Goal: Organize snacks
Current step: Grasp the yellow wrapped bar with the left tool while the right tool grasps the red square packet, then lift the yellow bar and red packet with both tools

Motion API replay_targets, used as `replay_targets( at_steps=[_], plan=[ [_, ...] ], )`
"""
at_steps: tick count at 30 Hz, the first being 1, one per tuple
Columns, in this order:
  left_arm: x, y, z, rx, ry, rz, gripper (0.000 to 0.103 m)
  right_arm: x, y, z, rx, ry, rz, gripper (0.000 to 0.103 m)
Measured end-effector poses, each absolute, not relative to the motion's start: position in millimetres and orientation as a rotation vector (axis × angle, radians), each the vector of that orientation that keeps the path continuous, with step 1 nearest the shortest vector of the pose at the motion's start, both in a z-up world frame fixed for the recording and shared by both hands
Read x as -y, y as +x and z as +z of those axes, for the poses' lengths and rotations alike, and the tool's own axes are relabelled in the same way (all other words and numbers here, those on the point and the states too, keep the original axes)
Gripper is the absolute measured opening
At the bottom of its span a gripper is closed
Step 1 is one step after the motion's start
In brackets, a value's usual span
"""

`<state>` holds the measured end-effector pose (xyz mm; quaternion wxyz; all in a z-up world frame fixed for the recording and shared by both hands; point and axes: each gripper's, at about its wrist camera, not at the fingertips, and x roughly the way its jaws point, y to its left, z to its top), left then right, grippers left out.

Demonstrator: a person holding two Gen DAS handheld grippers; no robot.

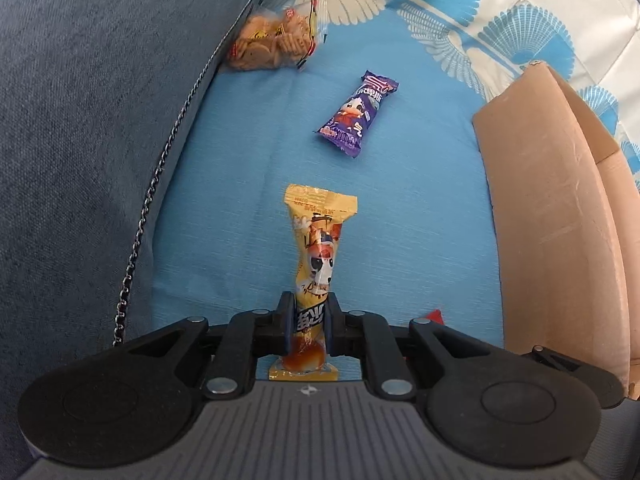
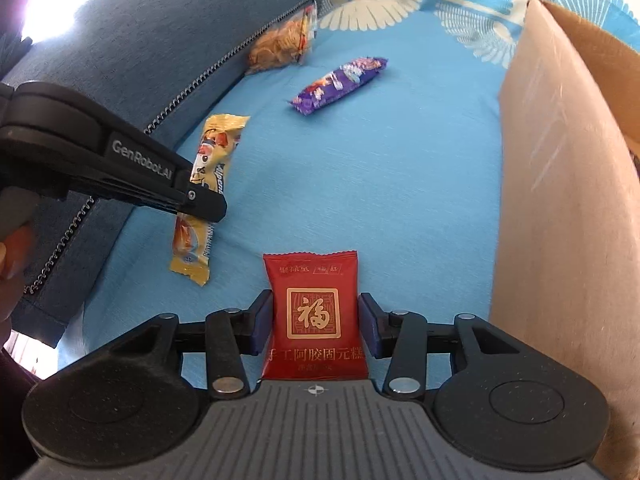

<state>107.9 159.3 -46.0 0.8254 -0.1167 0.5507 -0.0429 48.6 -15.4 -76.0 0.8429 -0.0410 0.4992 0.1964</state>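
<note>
My left gripper (image 1: pixel 309 320) is shut on a long yellow snack pack (image 1: pixel 318 248), which it holds above the blue sofa cover; the right wrist view shows that gripper (image 2: pixel 204 204) clamped across the yellow pack (image 2: pixel 212 168). My right gripper (image 2: pixel 314 320) has its jaws on either side of a red square snack pack (image 2: pixel 314 312), with small gaps at both pads. A purple snack pack (image 1: pixel 356 114) lies further off on the cover, also in the right wrist view (image 2: pixel 340 82). A clear bag of biscuits (image 1: pixel 272 42) rests against the sofa back.
An open cardboard box (image 1: pixel 560 208) stands at the right, close to both grippers, also in the right wrist view (image 2: pixel 568 184). The dark blue sofa back (image 1: pixel 100 120) with a zip seam rises on the left. A patterned cloth (image 1: pixel 480 8) lies behind.
</note>
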Motion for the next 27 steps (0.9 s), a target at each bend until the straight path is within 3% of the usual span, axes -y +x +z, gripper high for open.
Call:
replay_targets(
  at_steps=[27],
  plan=[
    [-150.3,111.9,-52.3,-1.190,-0.202,-0.096,0.019,13.6,50.2,-78.2,-1.046,-0.106,0.414,0.052]
  ],
)
